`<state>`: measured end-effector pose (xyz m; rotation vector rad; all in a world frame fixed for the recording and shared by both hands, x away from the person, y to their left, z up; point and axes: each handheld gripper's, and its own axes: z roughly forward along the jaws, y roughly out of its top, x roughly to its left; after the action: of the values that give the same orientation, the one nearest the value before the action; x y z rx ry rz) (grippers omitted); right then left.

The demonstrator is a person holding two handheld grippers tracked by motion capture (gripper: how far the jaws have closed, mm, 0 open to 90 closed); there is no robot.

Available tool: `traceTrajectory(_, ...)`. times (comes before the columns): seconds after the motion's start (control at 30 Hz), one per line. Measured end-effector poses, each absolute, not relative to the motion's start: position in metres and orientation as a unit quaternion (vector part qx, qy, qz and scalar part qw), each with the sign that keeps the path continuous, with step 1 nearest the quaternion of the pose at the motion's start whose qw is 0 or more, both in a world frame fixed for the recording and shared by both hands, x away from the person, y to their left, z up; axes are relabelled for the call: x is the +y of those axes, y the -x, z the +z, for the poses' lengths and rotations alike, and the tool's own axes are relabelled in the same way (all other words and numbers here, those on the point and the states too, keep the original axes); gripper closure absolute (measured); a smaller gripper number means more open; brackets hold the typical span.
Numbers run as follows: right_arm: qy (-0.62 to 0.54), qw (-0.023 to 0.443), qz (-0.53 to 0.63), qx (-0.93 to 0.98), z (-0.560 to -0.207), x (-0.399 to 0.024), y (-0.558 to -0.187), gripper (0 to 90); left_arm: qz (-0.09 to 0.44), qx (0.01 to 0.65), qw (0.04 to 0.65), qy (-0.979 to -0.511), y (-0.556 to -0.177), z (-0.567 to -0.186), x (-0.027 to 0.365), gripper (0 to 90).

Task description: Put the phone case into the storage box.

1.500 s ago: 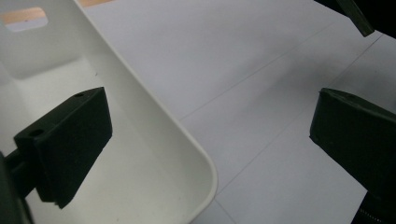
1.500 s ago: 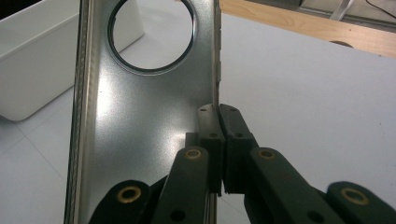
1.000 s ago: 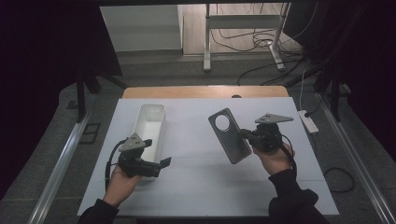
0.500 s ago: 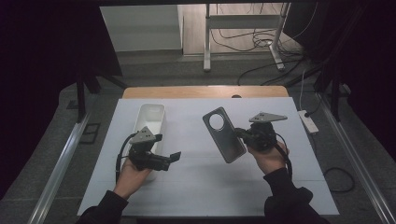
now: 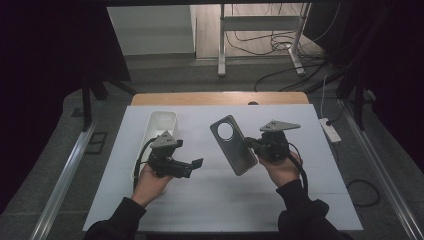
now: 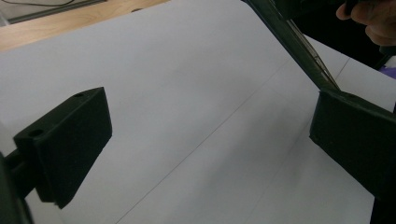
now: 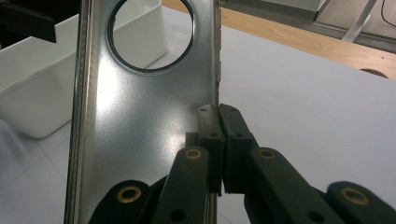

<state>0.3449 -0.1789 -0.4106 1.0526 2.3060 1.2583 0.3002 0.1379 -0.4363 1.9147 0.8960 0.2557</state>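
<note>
**Thin metal plate held by one edge above the table**

While the flat grey metal plate with a large round hole near its top (image 5: 233, 144) hangs tilted above the white table surface (image 5: 310, 200), it looks stiff, light and smooth, probably slippery. Its thin long edge seems the only practical place to pinch, and a second hold on the opposite edge or lower end would steady it. The right gripper (image 7: 218, 122) has its jaws pressed together on that edge, about midway along the plate. To the plate's left, the left gripper (image 5: 194, 167) points toward it with fingers spread wide and nothing between them; in its own view the plate's lower end sits just above one jaw. Behind that gripper stands a white rectangular plastic bin (image 5: 162, 122).
</note>
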Motion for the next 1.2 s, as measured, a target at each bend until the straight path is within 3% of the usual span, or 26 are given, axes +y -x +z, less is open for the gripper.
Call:
traceTrajectory(0.93, -0.35, 0.146, 0.444, 0.812, -0.415, -0.153, -0.342, 88.4, 0.076, 0.337, 0.484, -0.804, -0.317, -0.435, 0.099, 0.0)
traceTrajectory(1.2, -0.347, 0.145, 0.443, 0.814, -0.416, -0.149, -0.341, 88.4, 0.072, 0.341, 0.481, -0.804, -0.319, -0.437, 0.093, 3.9)
